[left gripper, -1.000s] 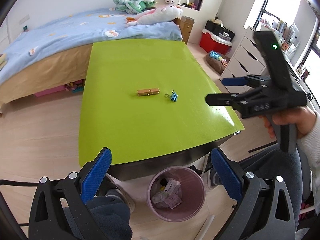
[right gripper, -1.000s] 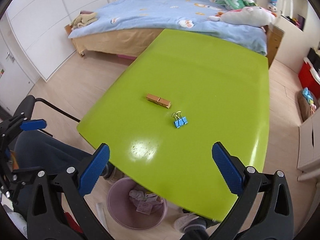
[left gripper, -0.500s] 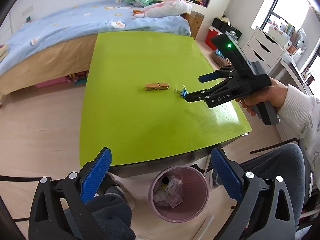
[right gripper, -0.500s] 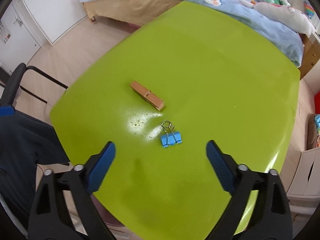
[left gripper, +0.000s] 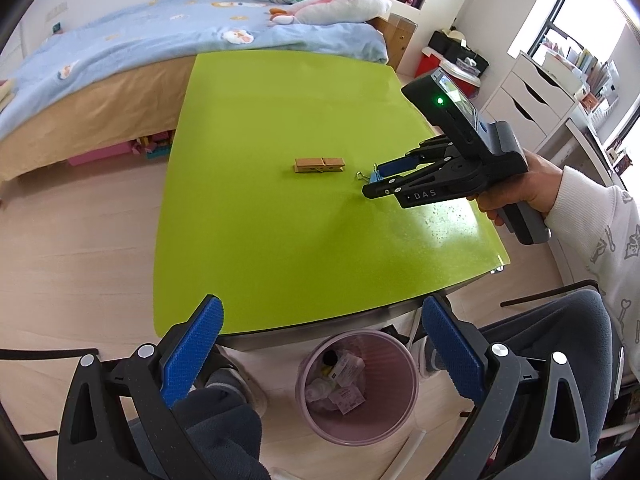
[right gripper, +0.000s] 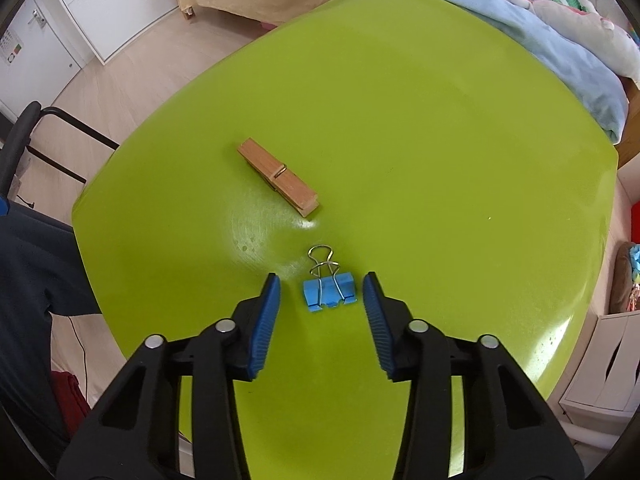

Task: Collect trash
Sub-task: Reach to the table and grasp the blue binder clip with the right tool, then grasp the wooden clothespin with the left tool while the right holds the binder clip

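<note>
A blue binder clip (right gripper: 329, 292) lies on the green table (right gripper: 420, 120), and a wooden clothespin (right gripper: 279, 176) lies just beyond it to the left. My right gripper (right gripper: 322, 286) is open, with one finger on each side of the binder clip and not touching it. In the left wrist view the right gripper (left gripper: 374, 182) hovers low over the clip (left gripper: 374, 176), to the right of the clothespin (left gripper: 319, 165). My left gripper (left gripper: 320, 332) is open and empty, held off the table's near edge above a pink trash bin (left gripper: 357, 380).
The pink bin stands on the floor below the table's near edge and holds several scraps. A bed (left gripper: 120, 52) with plush toys lies beyond the table. White drawers (left gripper: 532, 108) stand at the right. A chair arm (right gripper: 48, 128) is at the left.
My right gripper has moved forward and down over the table, and its fingers have narrowed around the binder clip. My left gripper has stayed above the bin.
</note>
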Demonstrator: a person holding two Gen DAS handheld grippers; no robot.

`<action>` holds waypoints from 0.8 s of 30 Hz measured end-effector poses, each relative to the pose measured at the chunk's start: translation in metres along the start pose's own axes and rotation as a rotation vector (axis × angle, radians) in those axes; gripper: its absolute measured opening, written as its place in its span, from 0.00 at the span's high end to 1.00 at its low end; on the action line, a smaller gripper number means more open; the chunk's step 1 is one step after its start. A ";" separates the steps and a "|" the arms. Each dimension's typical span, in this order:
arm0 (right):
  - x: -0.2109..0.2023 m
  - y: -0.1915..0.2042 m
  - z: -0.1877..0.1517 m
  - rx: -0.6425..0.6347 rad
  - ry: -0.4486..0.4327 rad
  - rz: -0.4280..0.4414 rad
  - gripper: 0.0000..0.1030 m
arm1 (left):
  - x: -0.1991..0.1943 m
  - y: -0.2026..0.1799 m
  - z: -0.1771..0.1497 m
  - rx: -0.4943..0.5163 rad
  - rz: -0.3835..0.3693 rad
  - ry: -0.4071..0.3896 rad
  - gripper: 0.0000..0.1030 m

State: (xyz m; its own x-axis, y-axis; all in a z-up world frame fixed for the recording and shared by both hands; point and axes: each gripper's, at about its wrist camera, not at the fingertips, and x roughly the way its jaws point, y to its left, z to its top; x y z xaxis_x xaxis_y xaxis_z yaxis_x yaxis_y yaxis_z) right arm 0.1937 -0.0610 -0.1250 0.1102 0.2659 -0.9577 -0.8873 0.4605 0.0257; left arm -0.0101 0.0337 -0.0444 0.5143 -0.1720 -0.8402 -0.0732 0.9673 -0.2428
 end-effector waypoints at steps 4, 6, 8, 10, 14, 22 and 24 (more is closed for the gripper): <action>-0.002 -0.001 -0.001 0.005 -0.012 -0.015 0.75 | 0.001 0.000 0.000 -0.002 -0.004 0.002 0.07; -0.003 0.002 -0.004 0.005 -0.013 -0.019 0.75 | 0.001 0.000 0.001 -0.004 -0.004 0.001 0.07; -0.006 0.002 -0.005 0.014 -0.021 -0.024 0.75 | 0.001 0.000 0.001 -0.006 -0.006 0.002 0.07; -0.011 0.003 -0.007 0.032 -0.034 -0.024 0.75 | 0.002 0.000 0.003 -0.005 -0.004 0.002 0.07; -0.025 0.007 -0.014 0.080 -0.068 -0.028 0.75 | 0.004 -0.001 0.007 -0.001 -0.002 -0.004 0.07; -0.056 0.005 -0.037 0.228 -0.099 -0.055 0.75 | 0.016 -0.006 0.036 0.013 0.012 -0.010 0.07; -0.061 0.002 -0.042 0.265 -0.106 -0.059 0.75 | 0.020 -0.008 0.045 0.020 0.018 -0.009 0.07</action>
State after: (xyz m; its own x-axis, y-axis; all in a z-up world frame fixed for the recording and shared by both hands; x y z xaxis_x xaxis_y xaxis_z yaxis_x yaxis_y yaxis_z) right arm 0.1663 -0.1119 -0.0788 0.2168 0.3128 -0.9247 -0.7315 0.6793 0.0583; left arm 0.0394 0.0304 -0.0375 0.5210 -0.1527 -0.8398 -0.0657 0.9738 -0.2178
